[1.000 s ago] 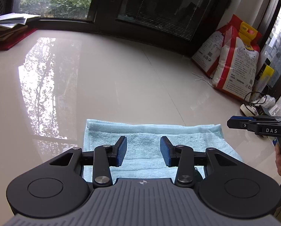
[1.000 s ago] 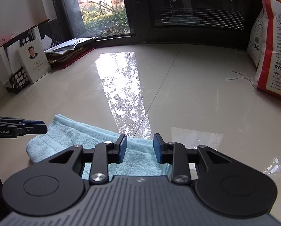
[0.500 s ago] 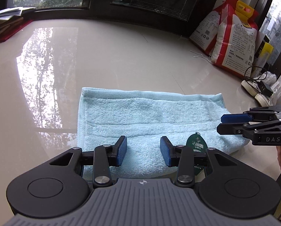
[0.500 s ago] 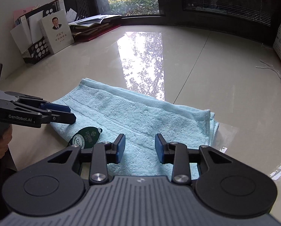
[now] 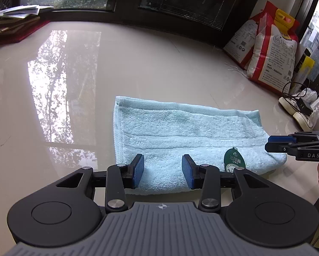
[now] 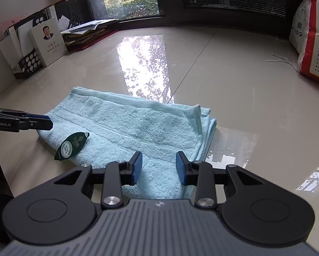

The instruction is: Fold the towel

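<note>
— On the floor, left cam: what's there?
— Towel (image 5: 180, 136) lying folded flat w/ a green tag (image 5: 234, 162). Left gripper (image 5: 162, 169) over its near edge, jaws apart, nothing held.
— Right cam?
— Right gripper (image 6: 158, 165) also spread wide, empty, above the towel's (image 6: 138, 125) near end. Sacks (image 6: 313, 32) stand well apart.

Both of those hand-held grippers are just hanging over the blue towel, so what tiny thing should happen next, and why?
Probably lower the left hand-held gripper onto the towel's near edge and pinch it. Both it and the right hand-held gripper are open and empty, and the towel lies flat, already doubled, so another fold needs a grip first.
</note>
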`<state>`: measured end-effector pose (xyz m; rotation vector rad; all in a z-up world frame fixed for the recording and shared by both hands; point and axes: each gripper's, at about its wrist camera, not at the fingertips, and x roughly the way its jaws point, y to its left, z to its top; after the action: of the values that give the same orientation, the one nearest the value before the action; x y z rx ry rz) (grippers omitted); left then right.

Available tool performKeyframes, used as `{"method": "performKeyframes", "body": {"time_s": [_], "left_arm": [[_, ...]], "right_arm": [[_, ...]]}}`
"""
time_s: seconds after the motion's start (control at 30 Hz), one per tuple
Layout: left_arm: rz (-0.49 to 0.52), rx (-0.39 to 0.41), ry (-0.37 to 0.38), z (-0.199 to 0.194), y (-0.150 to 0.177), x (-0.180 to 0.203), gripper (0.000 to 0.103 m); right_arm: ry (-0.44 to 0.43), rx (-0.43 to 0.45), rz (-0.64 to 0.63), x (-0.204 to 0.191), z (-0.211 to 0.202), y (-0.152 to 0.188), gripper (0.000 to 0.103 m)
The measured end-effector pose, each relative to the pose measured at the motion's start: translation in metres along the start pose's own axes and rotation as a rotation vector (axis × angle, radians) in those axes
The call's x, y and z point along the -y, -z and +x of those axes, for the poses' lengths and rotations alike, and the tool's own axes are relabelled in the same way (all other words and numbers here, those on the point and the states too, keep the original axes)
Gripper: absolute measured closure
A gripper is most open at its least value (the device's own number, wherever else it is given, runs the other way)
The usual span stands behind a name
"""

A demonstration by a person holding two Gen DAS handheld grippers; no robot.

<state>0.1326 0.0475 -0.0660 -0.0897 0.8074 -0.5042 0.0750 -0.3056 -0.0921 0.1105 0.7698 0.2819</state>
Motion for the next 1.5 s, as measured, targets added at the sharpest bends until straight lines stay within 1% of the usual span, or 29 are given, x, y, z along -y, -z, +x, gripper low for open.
{"method": "performKeyframes", "body": {"time_s": [0.03, 0.07, 0.3, 0.5, 0.57, 0.77, 0.83, 0.97, 1.1, 1.17, 1.27, 1.4, 1.5], "left_arm": [[0.000, 0.001, 0.000, -0.001, 0.000, 0.001, 0.060], [-0.002, 0.001, -0.001, -0.003, 0.000, 0.002, 0.060], [-0.008, 0.009, 0.000, -0.005, -0.001, 0.006, 0.060], [0.031, 0.008, 0.048, -0.003, -0.002, 0.029, 0.060], [0.040, 0.002, 0.065, -0.001, -0.001, 0.038, 0.060], [0.026, -0.024, 0.081, 0.003, 0.011, 0.052, 0.060], [0.014, -0.031, 0.075, 0.001, 0.016, 0.052, 0.060], [-0.021, -0.034, 0.060, -0.006, 0.024, 0.049, 0.060], [-0.086, -0.011, 0.021, -0.015, 0.029, 0.043, 0.060], [-0.139, 0.011, -0.023, -0.019, 0.030, 0.035, 0.060], [-0.203, 0.018, -0.053, -0.020, 0.030, 0.023, 0.060], [-0.250, 0.019, -0.061, -0.017, 0.028, 0.014, 0.061], [-0.243, 0.050, -0.063, -0.020, 0.024, 0.017, 0.061]], "right_arm": [[0.001, 0.007, 0.008, 0.002, -0.002, -0.001, 0.059], [0.006, 0.016, 0.016, 0.004, -0.003, -0.003, 0.059], [0.024, 0.023, 0.086, 0.023, -0.008, -0.004, 0.058], [0.028, 0.023, 0.163, 0.037, -0.018, 0.013, 0.057], [0.032, 0.024, 0.169, 0.040, -0.019, 0.014, 0.057], [0.038, 0.030, 0.123, 0.045, -0.012, -0.001, 0.056], [0.034, 0.032, 0.101, 0.047, -0.005, -0.010, 0.052], [0.016, 0.032, 0.073, 0.053, 0.011, -0.027, 0.050], [-0.005, 0.014, 0.038, 0.056, 0.031, -0.040, 0.050], [-0.010, 0.003, 0.010, 0.056, 0.041, -0.045, 0.050], [-0.025, -0.016, -0.028, 0.057, 0.055, -0.051, 0.050], [-0.049, -0.034, -0.068, 0.056, 0.069, -0.054, 0.050], [-0.066, -0.033, -0.094, 0.055, 0.072, -0.054, 0.052]]}}
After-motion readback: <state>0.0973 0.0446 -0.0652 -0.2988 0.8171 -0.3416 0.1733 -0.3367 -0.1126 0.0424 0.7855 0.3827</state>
